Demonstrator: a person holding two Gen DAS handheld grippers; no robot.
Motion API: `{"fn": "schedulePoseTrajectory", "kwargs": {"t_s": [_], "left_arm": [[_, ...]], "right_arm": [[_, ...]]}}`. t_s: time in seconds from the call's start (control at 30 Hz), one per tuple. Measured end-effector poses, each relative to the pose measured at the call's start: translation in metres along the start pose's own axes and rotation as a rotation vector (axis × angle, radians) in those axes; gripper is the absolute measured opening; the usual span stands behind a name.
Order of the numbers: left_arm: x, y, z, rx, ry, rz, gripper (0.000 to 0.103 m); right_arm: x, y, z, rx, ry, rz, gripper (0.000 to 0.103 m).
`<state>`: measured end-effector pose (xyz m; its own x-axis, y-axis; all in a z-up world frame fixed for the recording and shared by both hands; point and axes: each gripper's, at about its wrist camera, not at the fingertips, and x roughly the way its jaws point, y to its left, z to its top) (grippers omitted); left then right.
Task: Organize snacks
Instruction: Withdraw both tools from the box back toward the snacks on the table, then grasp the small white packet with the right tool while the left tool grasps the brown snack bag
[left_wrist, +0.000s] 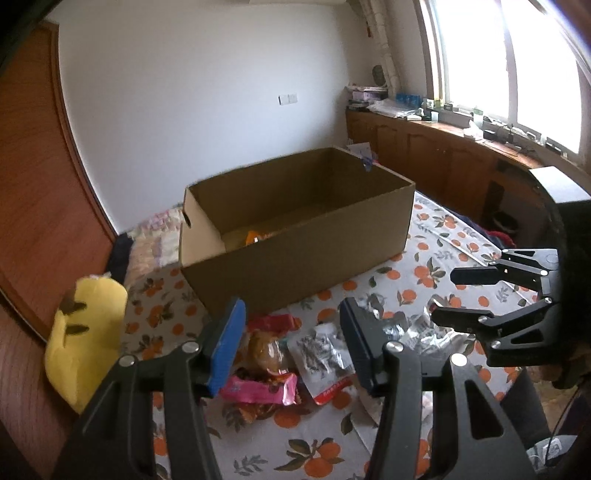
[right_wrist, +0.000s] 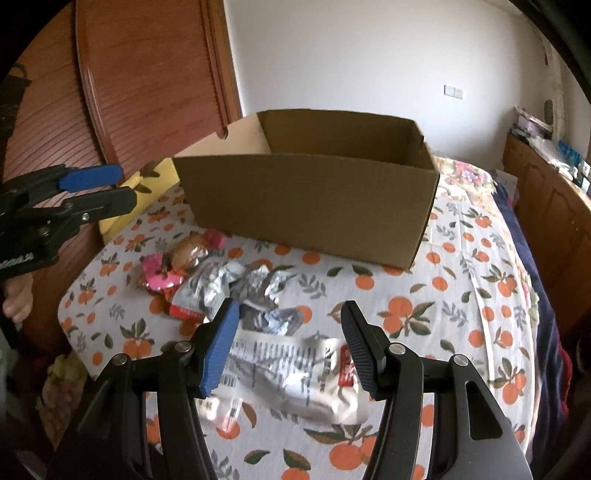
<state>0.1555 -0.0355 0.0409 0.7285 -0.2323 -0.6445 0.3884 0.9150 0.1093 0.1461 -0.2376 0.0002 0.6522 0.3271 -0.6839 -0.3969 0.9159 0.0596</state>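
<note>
An open cardboard box (left_wrist: 306, 266) (right_wrist: 306, 206) stands on a bed with an orange-print sheet (right_wrist: 461, 295); an orange packet (left_wrist: 258, 236) lies inside it. Loose snacks lie in front of the box: pink wrappers (left_wrist: 262, 391) (right_wrist: 159, 277), a brown round snack (left_wrist: 266, 350) (right_wrist: 192, 249), and silver packets (left_wrist: 325, 350) (right_wrist: 288, 373). My left gripper (left_wrist: 291, 343) is open and empty above the pink and silver snacks. My right gripper (right_wrist: 290, 347) is open and empty above a large silver packet. Each gripper also shows in the other's view, the left one (right_wrist: 110, 188) and the right one (left_wrist: 443, 295).
A yellow plush toy (left_wrist: 85, 339) lies at the bed's left edge by a wooden wardrobe (right_wrist: 147, 74). A wooden cabinet (left_wrist: 443, 155) with clutter runs under the window on the right. A folded floral quilt (left_wrist: 155, 240) lies behind the box.
</note>
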Motion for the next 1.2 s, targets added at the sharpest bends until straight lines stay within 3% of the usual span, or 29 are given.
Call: {"fn": "schedulePoseTrajectory", "kwargs": {"t_s": [0.13, 0.43, 0.93, 1.2], "left_arm": [[0.01, 0.006, -0.01, -0.003, 0.041, -0.012, 0.053], [0.035, 0.024, -0.029, -0.088, 0.119, -0.161, 0.053], [0.089, 0.036, -0.049, -0.135, 0.185, -0.117, 0.053], [0.099, 0.04, -0.05, -0.134, 0.179, -0.087, 0.053]], "right_arm": [[0.002, 0.004, -0.008, 0.001, 0.013, 0.016, 0.059], [0.008, 0.025, -0.032, -0.015, 0.046, 0.072, 0.059], [0.035, 0.055, -0.062, -0.121, 0.113, 0.218, 0.059], [0.037, 0.063, -0.071, -0.206, 0.163, 0.225, 0.06]]}}
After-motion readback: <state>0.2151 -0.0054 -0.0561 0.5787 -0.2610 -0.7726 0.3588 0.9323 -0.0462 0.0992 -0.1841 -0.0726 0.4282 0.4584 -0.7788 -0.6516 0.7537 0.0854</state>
